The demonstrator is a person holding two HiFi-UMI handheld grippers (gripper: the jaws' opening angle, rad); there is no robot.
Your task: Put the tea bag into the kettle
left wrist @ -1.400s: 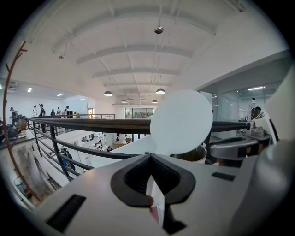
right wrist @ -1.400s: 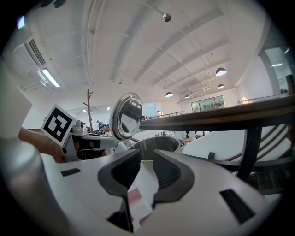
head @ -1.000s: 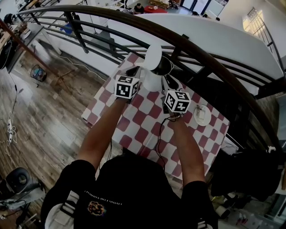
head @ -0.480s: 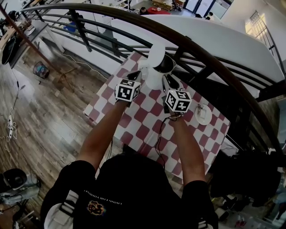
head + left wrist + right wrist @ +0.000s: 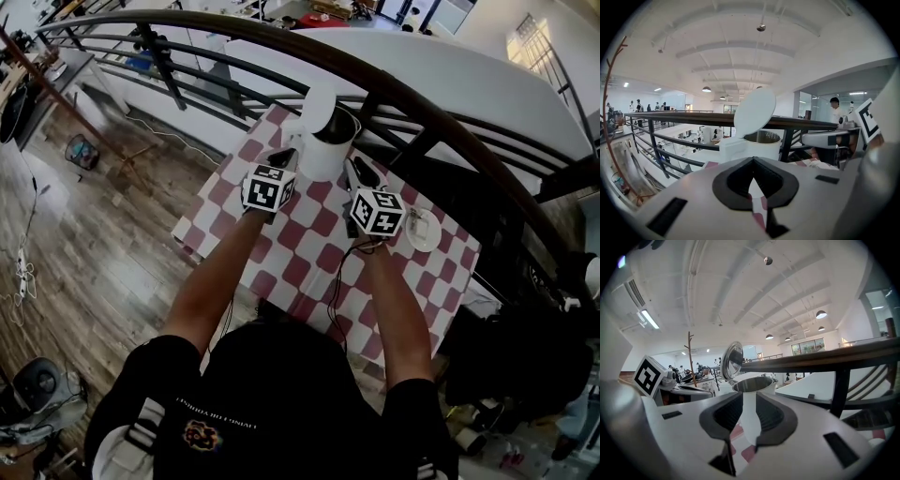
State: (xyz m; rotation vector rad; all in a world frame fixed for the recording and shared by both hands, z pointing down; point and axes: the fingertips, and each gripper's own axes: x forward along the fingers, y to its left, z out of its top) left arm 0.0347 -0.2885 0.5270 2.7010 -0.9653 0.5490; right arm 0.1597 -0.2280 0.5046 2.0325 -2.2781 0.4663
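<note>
The white kettle (image 5: 323,150) stands at the far edge of the checked table (image 5: 281,272), and its lid (image 5: 320,101) is tipped up and open. My left gripper (image 5: 279,152) is a short way to the left of the kettle, its jaws shut with nothing in them (image 5: 753,159). My right gripper (image 5: 357,174) is just right of the kettle. Its jaws stand a little apart (image 5: 750,399), and only the kettle's white body (image 5: 751,420) shows through the gap. I cannot pick out the tea bag with certainty. A white saucer (image 5: 423,229) carries a small pale thing.
A dark curved railing (image 5: 422,103) runs close behind the kettle, with an open drop past it. A black cable (image 5: 336,277) trails over the cloth toward me. The table's left edge (image 5: 202,225) is near my left arm.
Both grippers have drawn back slightly from the kettle toward me. The lid has stayed open and the right jaws keep the same gap.
</note>
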